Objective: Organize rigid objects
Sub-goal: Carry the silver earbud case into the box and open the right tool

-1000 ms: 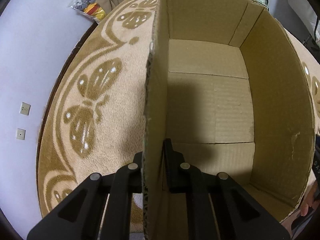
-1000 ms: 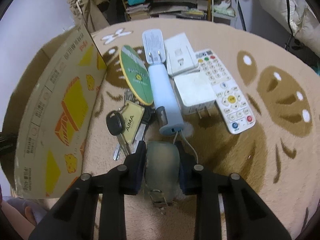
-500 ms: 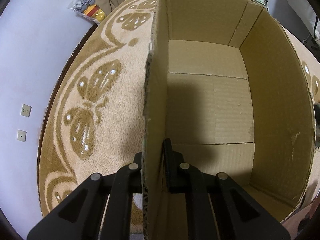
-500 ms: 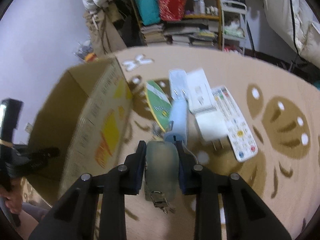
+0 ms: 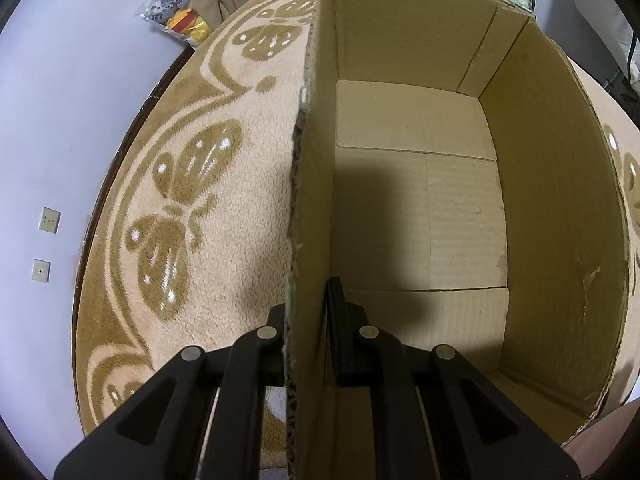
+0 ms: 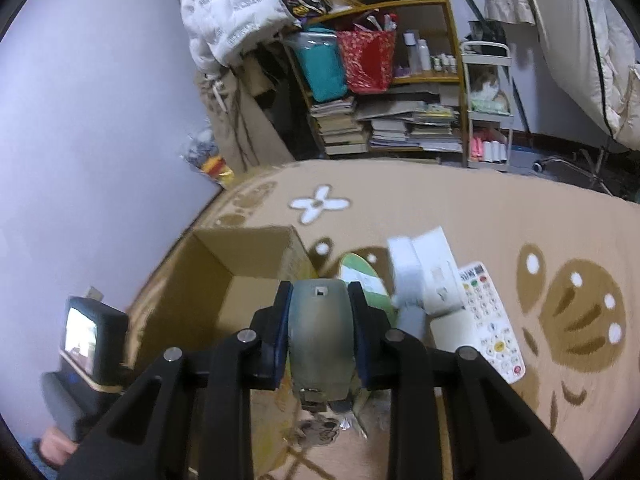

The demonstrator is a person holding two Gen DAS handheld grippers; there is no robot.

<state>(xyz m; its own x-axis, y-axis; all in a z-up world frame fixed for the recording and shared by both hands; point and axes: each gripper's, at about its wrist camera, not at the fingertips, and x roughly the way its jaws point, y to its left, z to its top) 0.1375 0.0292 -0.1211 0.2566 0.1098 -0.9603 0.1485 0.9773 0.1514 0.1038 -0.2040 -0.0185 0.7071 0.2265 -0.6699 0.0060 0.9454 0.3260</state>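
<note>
My right gripper [image 6: 319,330] is clamped on a grey-green oblong object [image 6: 320,336], both fingers pressed to its sides, a small metal ring hanging off its near end. It's held up above the rug [image 6: 460,208], with the open cardboard box [image 6: 240,256] just ahead and left. Ahead and right on the rug: green oval piece [image 6: 362,276], white boxes [image 6: 432,272], white remote [image 6: 490,320]. My left gripper [image 5: 307,344] is pinched on the box's side wall [image 5: 310,200], one finger inside, one outside. Box floor [image 5: 420,200] is bare cardboard. Cluttered bookshelf [image 6: 384,92] far ahead.
</note>
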